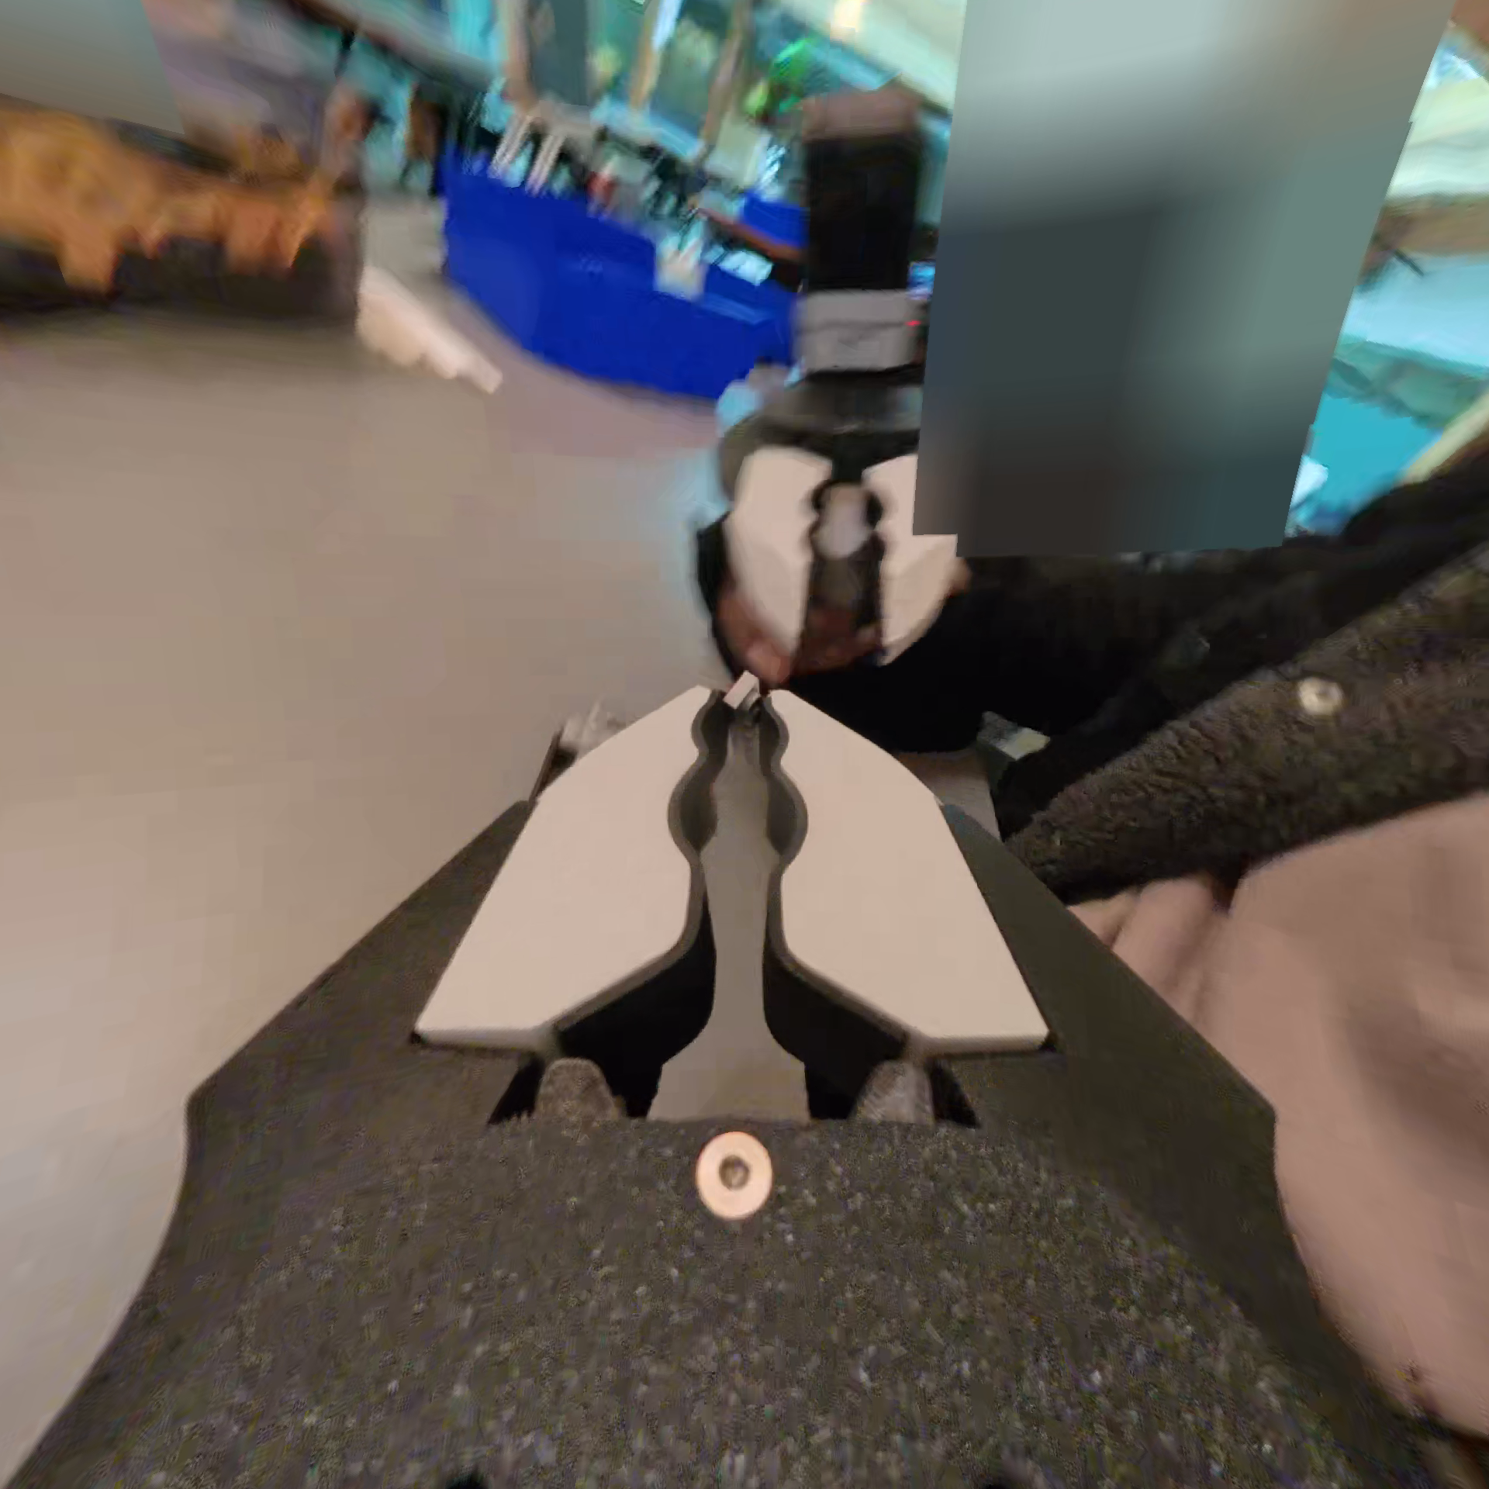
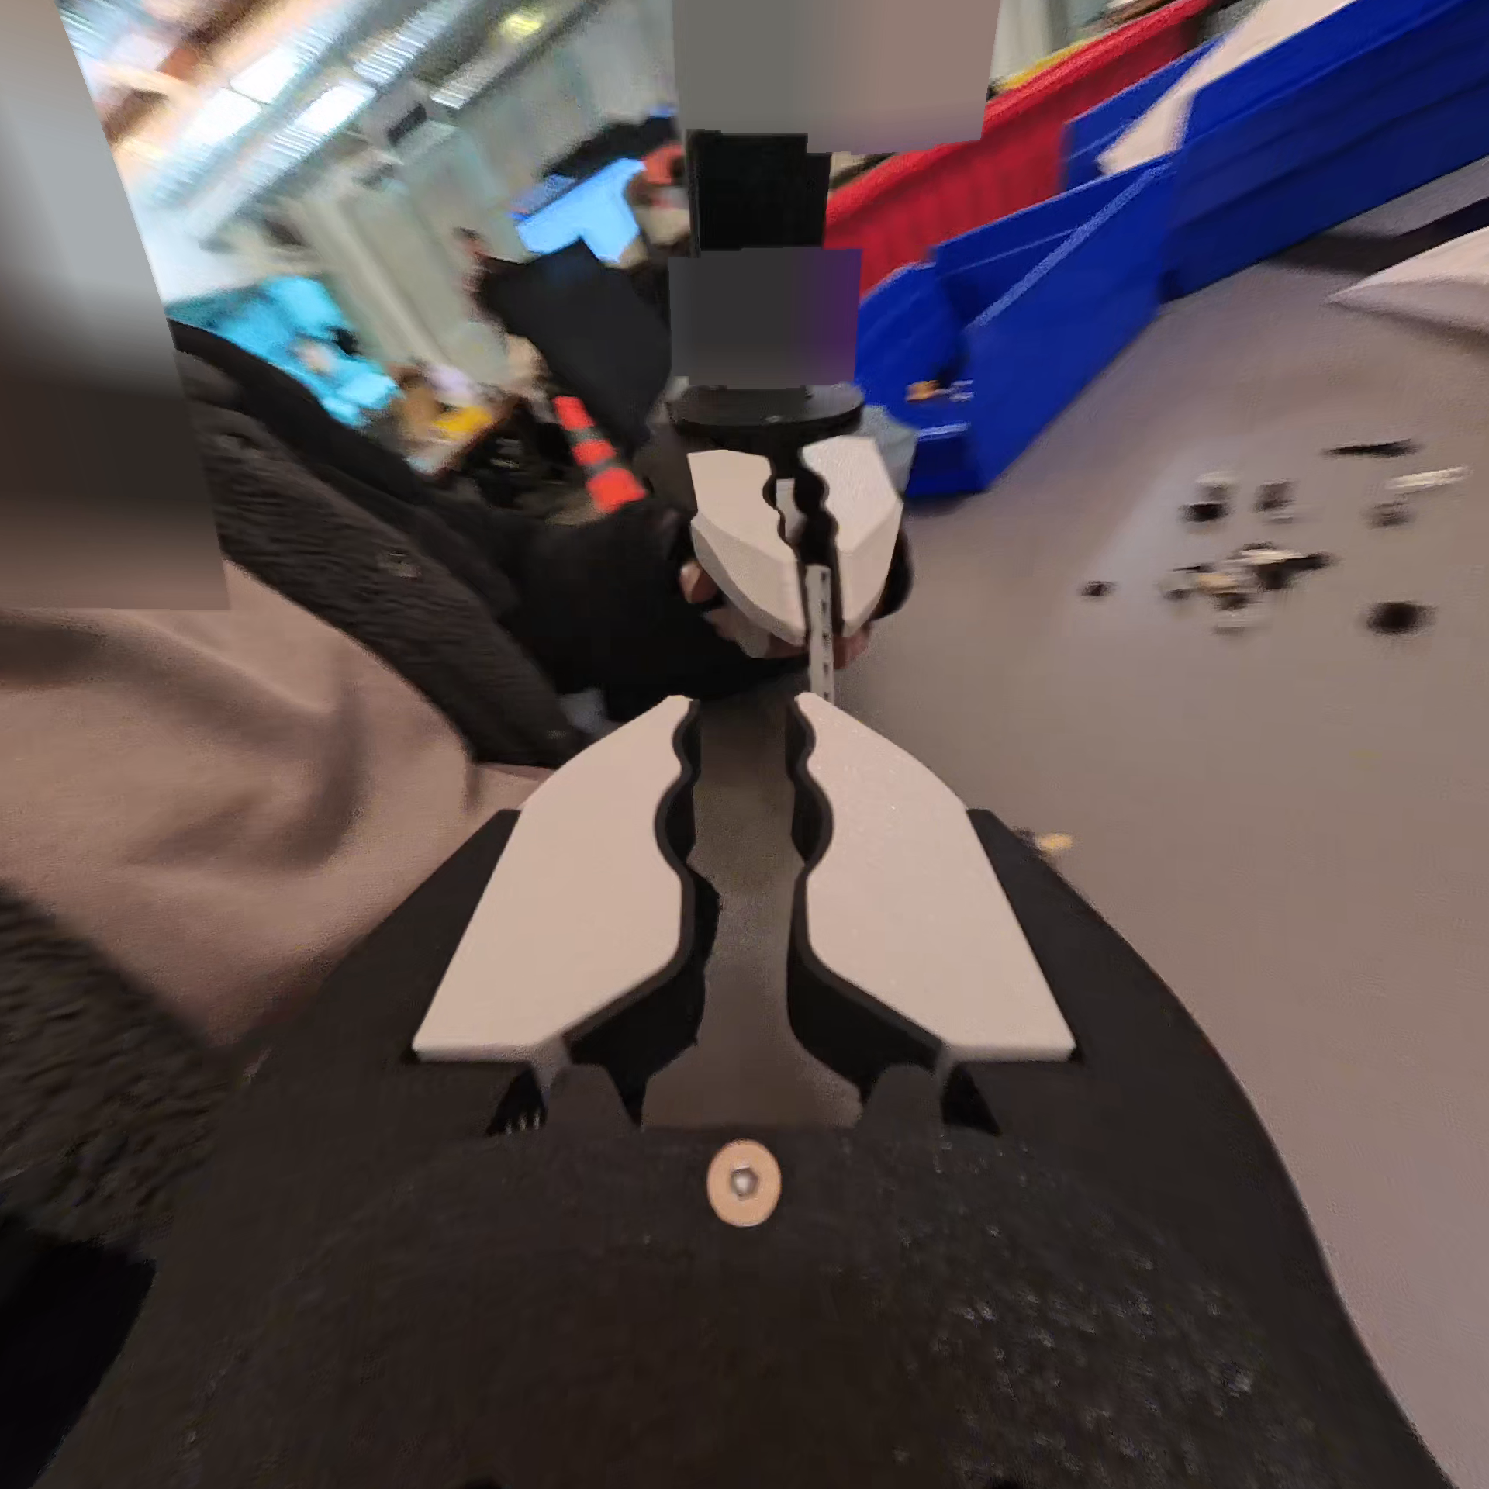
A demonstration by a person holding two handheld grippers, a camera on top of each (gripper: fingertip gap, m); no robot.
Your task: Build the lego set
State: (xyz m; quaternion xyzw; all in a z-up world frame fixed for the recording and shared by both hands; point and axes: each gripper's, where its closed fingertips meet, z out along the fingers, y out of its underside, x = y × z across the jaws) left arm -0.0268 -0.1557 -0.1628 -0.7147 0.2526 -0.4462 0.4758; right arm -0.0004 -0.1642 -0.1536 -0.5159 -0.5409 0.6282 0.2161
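Note:
My left gripper (image 1: 740, 699) is shut on a thin light grey lego beam (image 1: 741, 691), of which only the end shows at the fingertips. In the right wrist view the left gripper (image 2: 806, 636) faces the camera, and the beam (image 2: 823, 653) sticks out of it toward me. My right gripper (image 2: 749, 703) is open with nothing between its fingers; the beam's free end sits just beyond its right fingertip (image 2: 806, 709). In the left wrist view the right gripper (image 1: 842, 644) faces the left one, close and tip to tip. Both are held above the grey table (image 2: 1209, 806).
Several small dark and grey loose lego pieces (image 2: 1241, 564) lie on the table to the right. Blue bins (image 2: 1128, 282) stand at the table's far side, also in the left wrist view (image 1: 604, 282). The person's dark fleece sleeves (image 1: 1209, 765) are close beside the grippers. Only a small space, under 4 cm, lies between the two pairs of fingers.

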